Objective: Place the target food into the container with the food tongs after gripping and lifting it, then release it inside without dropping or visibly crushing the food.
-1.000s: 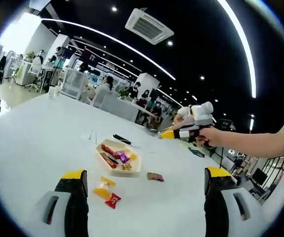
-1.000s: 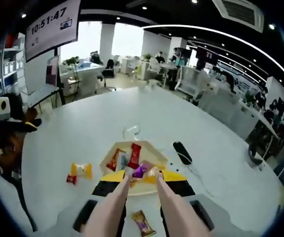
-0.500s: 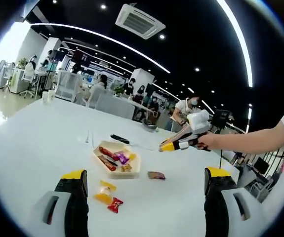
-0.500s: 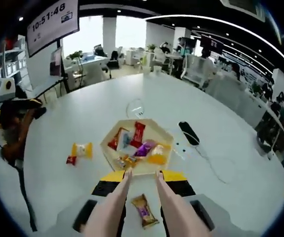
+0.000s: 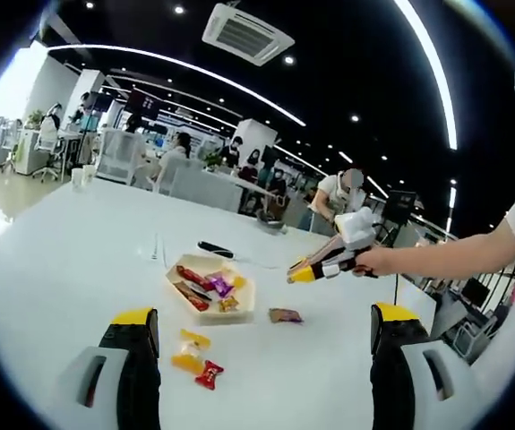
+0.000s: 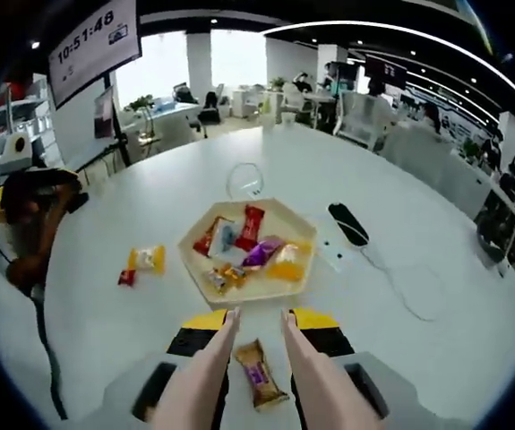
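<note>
A brown wrapped candy point(image 6: 257, 382) lies on the white table, seen between the two arms of the beige food tongs point(image 6: 205, 367). My right gripper point(image 6: 259, 320) is shut on the tongs; their tips stand apart and hold nothing. Just beyond the tips sits the hexagonal beige tray point(image 6: 192, 244) with several wrapped candies in it. In the left gripper view the right gripper point(image 5: 329, 262) hovers above and right of the tray point(image 5: 244, 312), with the brown candy point(image 5: 284, 315) below it. My left gripper point(image 5: 264, 313) is open, low over the table.
A yellow candy point(image 6: 147, 259) and a small red one point(image 6: 126, 278) lie loose left of the tray. A black device point(image 6: 347, 223) with a cable lies to its right. Desks, chairs and people fill the room behind the table.
The right gripper has drawn back from over the tray, so the brown candy now sits between the tong arms. In the left gripper view the right gripper has sunk and moved left.
</note>
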A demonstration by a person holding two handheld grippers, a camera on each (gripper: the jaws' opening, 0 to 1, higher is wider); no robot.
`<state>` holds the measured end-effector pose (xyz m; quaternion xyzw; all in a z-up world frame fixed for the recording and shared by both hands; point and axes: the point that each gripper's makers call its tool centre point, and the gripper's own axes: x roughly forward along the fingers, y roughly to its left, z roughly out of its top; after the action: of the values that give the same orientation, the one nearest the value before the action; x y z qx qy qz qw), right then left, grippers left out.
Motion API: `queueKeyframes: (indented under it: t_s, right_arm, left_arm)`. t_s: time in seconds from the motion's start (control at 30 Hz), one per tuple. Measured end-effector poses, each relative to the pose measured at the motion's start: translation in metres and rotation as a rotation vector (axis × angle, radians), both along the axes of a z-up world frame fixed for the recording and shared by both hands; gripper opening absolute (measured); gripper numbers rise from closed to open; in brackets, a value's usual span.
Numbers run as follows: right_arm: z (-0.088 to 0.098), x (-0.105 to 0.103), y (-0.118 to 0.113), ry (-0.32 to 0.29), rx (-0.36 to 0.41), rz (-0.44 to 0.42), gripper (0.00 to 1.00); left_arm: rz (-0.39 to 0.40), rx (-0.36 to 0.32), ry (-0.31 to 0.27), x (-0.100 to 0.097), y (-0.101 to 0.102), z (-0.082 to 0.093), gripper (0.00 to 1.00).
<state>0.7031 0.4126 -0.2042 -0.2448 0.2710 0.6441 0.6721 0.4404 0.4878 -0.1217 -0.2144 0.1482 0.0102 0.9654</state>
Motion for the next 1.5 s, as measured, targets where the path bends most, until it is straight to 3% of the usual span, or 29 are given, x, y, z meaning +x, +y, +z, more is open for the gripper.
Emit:
queueKeyframes:
  t_s: [0.03, 0.13, 0.3, 0.33, 0.37, 0.43, 0.57, 0.67, 0.7, 0.73, 0.8, 0.83, 1.0, 1.03, 1.07, 1.13, 1.17, 1.2, 1.33, 1.43, 1.5]
  right_arm:
    - [-0.003, -0.001, -0.001, 0.014, -0.001, 0.003, 0.25]
    - [-0.019, -0.003, -0.003, 0.004, -0.020, 0.049, 0.25]
    - [-0.033, -0.011, -0.014, 0.001, -0.035, 0.095, 0.25]
    - [-0.038, -0.011, -0.018, 0.007, -0.045, 0.087, 0.25]
    - [-0.044, -0.014, -0.021, 0.045, -0.054, 0.078, 0.25]
    - [-0.051, -0.015, -0.024, 0.043, -0.074, 0.091, 0.25]
    - [-0.057, -0.020, -0.028, 0.025, -0.091, 0.129, 0.25]
    - [-0.064, -0.014, -0.032, -0.030, -0.122, 0.165, 0.25]
    - [-0.065, -0.014, -0.031, -0.029, -0.121, 0.162, 0.25]
    - [-0.070, -0.013, -0.030, -0.009, -0.122, 0.165, 0.25]
    - [-0.074, -0.011, -0.029, -0.003, -0.129, 0.174, 0.26]
    - [-0.082, -0.011, -0.029, -0.011, -0.146, 0.185, 0.26]
    - [-0.100, -0.009, -0.034, -0.002, -0.186, 0.205, 0.25]
    - [-0.094, -0.008, -0.023, -0.007, -0.104, 0.178, 0.24]
    - [-0.095, -0.007, -0.030, 0.005, -0.125, 0.211, 0.23]
    - [-0.094, -0.005, -0.034, 0.088, -0.138, 0.131, 0.22]
    - [-0.094, -0.004, -0.033, 0.089, -0.131, 0.128, 0.21]
    - [-0.096, 0.008, -0.035, 0.079, -0.123, 0.136, 0.21]
    - [-0.099, 0.005, -0.036, 0.060, -0.095, 0.115, 0.19]
    - [-0.098, 0.000, -0.036, -0.013, -0.103, 0.150, 0.19]
    - [-0.098, -0.002, -0.035, -0.028, -0.109, 0.145, 0.18]
  left_arm:
    - [-0.022, -0.004, 0.041, -0.002, -0.004, -0.001, 0.99]
    - [-0.004, 0.051, -0.026, -0.003, -0.002, 0.014, 0.99]
    - [0.027, 0.012, -0.024, -0.007, -0.002, 0.008, 0.99]
    - [0.005, 0.001, 0.044, -0.010, -0.007, -0.001, 0.99]
    - [-0.021, 0.024, 0.076, -0.011, -0.012, -0.002, 0.99]
    - [-0.014, 0.074, 0.049, -0.008, -0.012, 0.004, 0.99]
    - [0.018, 0.047, 0.024, -0.005, -0.014, 0.007, 0.99]
    - [0.015, 0.039, 0.003, 0.002, -0.017, 0.005, 0.99]
    - [0.009, 0.028, 0.013, 0.004, -0.019, 0.003, 0.99]
    - [-0.004, 0.017, 0.058, 0.003, -0.022, 0.001, 0.99]
    - [-0.001, 0.039, 0.040, 0.002, -0.023, 0.007, 0.99]
    - [0.023, 0.062, 0.003, 0.001, -0.019, 0.014, 0.99]
    - [0.059, 0.041, 0.024, -0.008, -0.012, 0.004, 0.99]
    - [0.062, 0.037, 0.031, -0.009, -0.011, 0.002, 0.99]
    - [0.066, 0.027, 0.049, -0.011, -0.010, -0.002, 0.99]
    - [0.066, 0.012, 0.090, -0.013, -0.010, -0.009, 0.99]
    - [0.066, 0.015, 0.088, -0.013, -0.010, -0.008, 0.99]
    - [0.068, 0.026, 0.077, -0.014, -0.012, -0.006, 0.99]
    - [0.079, 0.014, 0.077, -0.012, -0.015, -0.009, 0.99]
    - [0.072, -0.004, 0.064, -0.005, -0.021, -0.013, 0.99]
    - [0.050, -0.017, 0.078, 0.000, -0.025, -0.017, 0.99]
